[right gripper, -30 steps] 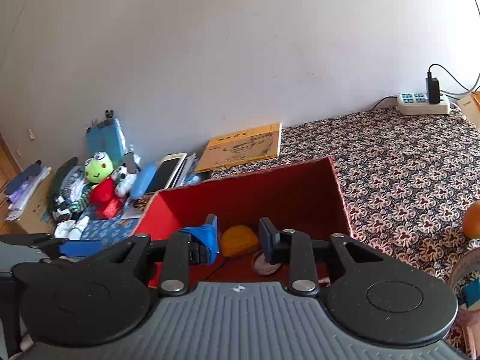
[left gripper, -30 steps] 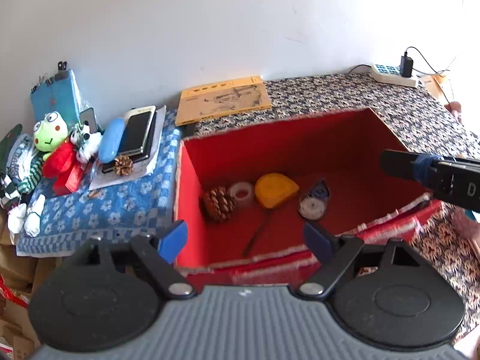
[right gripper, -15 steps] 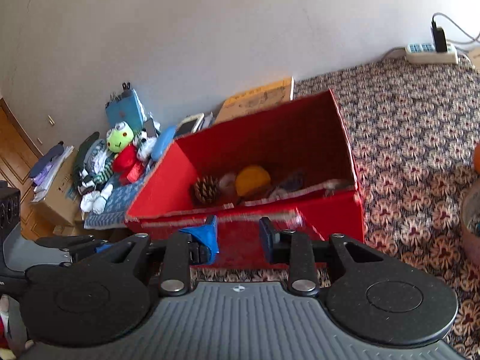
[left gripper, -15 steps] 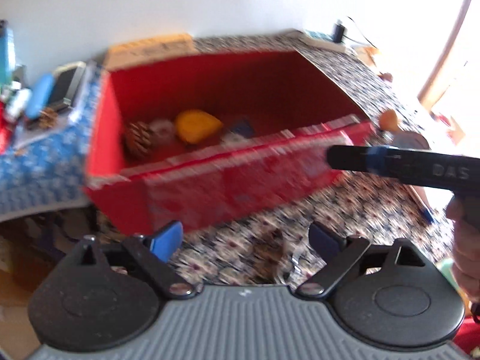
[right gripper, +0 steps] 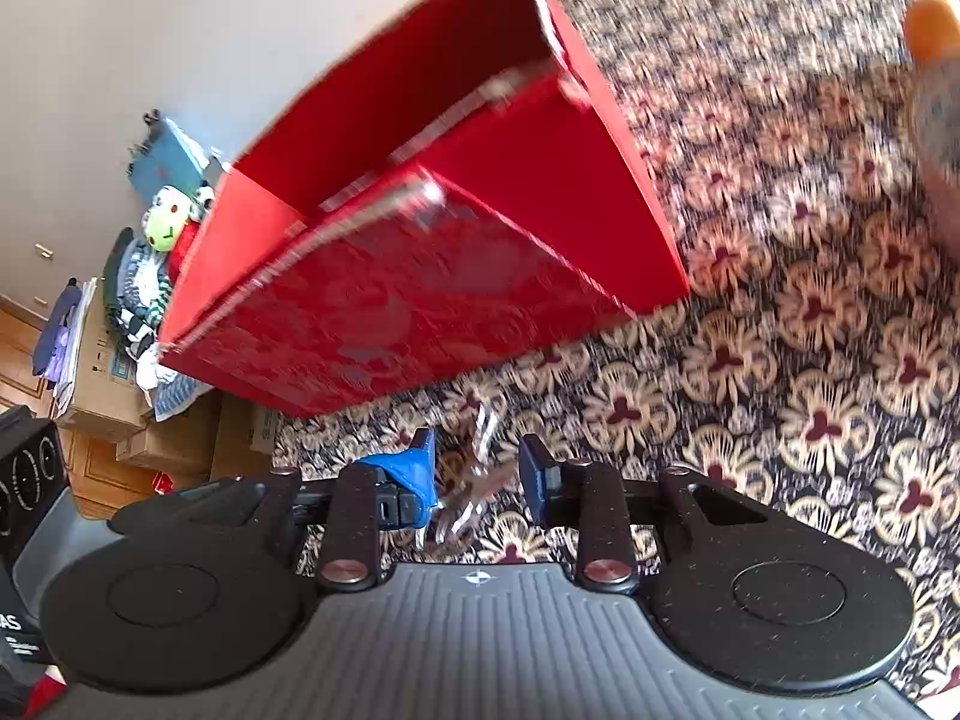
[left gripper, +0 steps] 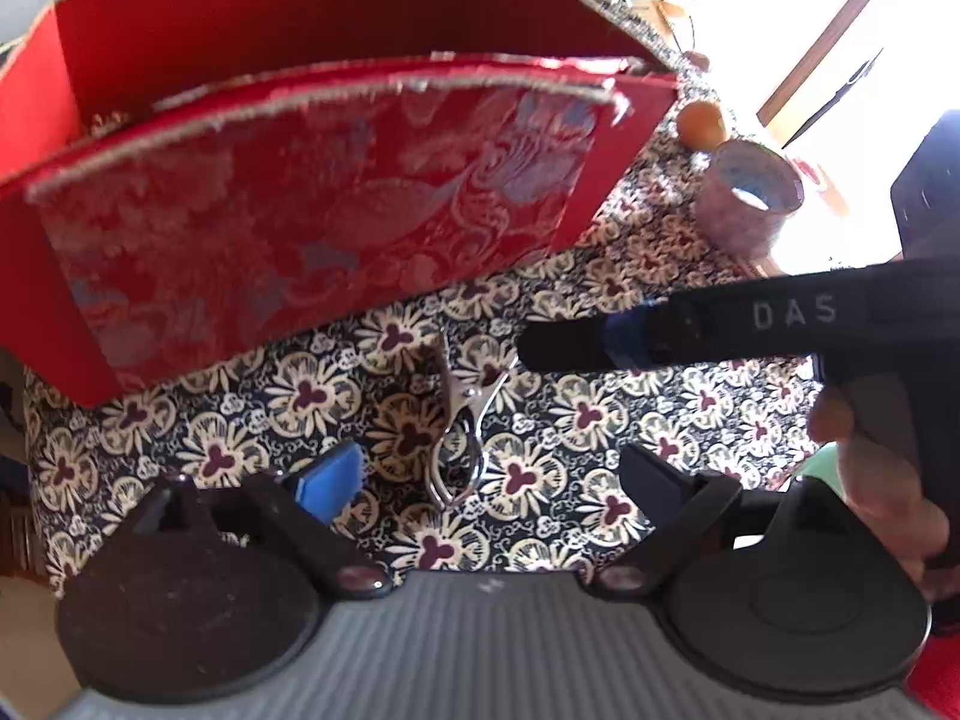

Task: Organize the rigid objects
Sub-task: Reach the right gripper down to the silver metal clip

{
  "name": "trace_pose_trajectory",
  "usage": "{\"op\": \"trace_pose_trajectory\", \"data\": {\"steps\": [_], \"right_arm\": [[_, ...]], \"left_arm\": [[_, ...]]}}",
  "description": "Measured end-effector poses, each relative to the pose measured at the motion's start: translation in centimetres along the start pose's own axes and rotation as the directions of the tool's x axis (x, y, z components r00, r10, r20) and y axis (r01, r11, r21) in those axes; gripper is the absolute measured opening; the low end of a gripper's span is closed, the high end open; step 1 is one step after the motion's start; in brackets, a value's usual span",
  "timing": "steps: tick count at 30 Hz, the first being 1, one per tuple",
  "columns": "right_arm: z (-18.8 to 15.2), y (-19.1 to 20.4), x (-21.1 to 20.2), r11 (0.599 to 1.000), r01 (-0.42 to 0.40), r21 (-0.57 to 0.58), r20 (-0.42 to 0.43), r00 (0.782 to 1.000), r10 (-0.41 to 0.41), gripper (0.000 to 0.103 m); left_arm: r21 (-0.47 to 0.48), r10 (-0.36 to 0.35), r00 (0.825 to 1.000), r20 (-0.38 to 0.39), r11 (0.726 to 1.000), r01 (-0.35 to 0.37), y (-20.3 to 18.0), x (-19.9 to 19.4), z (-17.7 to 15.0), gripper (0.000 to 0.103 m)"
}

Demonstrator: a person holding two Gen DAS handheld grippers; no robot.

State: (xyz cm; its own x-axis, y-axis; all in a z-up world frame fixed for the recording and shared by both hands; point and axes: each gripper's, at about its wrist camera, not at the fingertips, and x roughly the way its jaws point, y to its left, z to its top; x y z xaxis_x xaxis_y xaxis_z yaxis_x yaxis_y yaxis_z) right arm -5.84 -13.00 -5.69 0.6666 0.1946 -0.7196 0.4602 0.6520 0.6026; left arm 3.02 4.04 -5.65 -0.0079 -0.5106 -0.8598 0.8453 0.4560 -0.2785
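Observation:
A small silver metal tool [left gripper: 459, 420], like little scissors, lies on the flower-patterned cloth [left gripper: 180, 456] just in front of the red box [left gripper: 312, 204]. My left gripper [left gripper: 489, 480] is low over the cloth and open wide, with the tool's looped end between its fingers and nothing gripped. My right gripper [right gripper: 477, 468] is open too, and the tool [right gripper: 483, 420] shows blurred in its gap. In the left wrist view the right gripper [left gripper: 540, 348] reaches in from the right, its tip close to the tool's far end. The box's inside is hidden.
An orange ball [left gripper: 699, 123] and a patterned roll [left gripper: 750, 198] sit on the cloth to the right of the box. A hand [left gripper: 870, 468] holds the right gripper. A frog plush [right gripper: 165, 222] and cardboard boxes [right gripper: 102, 384] lie left of the box.
Both grippers came down from above the box to the cloth in front of it. The box's contents dropped out of sight and the metal tool came into view between the fingers.

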Motion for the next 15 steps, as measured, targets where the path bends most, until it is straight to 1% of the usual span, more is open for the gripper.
{"op": "trace_pose_trajectory", "data": {"steps": [1,2,3,4,10,12,14,15], "right_arm": [[-0.1,-0.1,0.2,1.000,-0.002,0.011,-0.009,1.000,0.002,0.014],[-0.3,-0.2,0.3,1.000,-0.003,0.019,-0.015,1.000,0.004,0.014],[-0.4,-0.3,0.4,1.000,-0.004,0.025,-0.020,1.000,0.005,0.014],[-0.4,-0.5,0.6,0.999,-0.005,0.031,-0.027,1.000,0.006,0.014],[-0.3,-0.1,1.8,0.999,-0.017,0.043,-0.060,0.998,0.019,0.014],[-0.2,0.2,2.1,0.999,-0.017,0.043,-0.069,0.997,0.020,0.014],[-0.1,0.4,2.6,0.999,-0.019,0.048,-0.079,0.997,0.022,0.014],[0.0,0.4,2.8,0.998,-0.020,0.051,-0.084,0.996,0.024,0.014]], "left_arm": [[0.002,0.007,1.000,0.001,1.000,-0.007,0.0,0.2,0.0,0.092],[0.005,0.015,1.000,0.004,1.000,-0.015,-0.1,0.3,0.0,0.089],[0.010,0.016,1.000,0.006,1.000,-0.016,-0.2,0.5,0.0,0.085],[0.013,0.016,1.000,0.002,1.000,-0.016,-0.1,0.7,0.1,0.077],[0.002,0.016,1.000,-0.023,1.000,-0.016,0.3,1.6,-0.1,0.060],[-0.001,0.014,0.999,-0.031,1.000,-0.014,0.4,1.8,-0.1,0.051],[-0.005,0.013,0.999,-0.042,1.000,-0.013,0.5,2.0,0.0,0.035],[-0.004,0.014,0.999,-0.045,1.000,-0.015,0.6,2.1,-0.1,0.032]]}}
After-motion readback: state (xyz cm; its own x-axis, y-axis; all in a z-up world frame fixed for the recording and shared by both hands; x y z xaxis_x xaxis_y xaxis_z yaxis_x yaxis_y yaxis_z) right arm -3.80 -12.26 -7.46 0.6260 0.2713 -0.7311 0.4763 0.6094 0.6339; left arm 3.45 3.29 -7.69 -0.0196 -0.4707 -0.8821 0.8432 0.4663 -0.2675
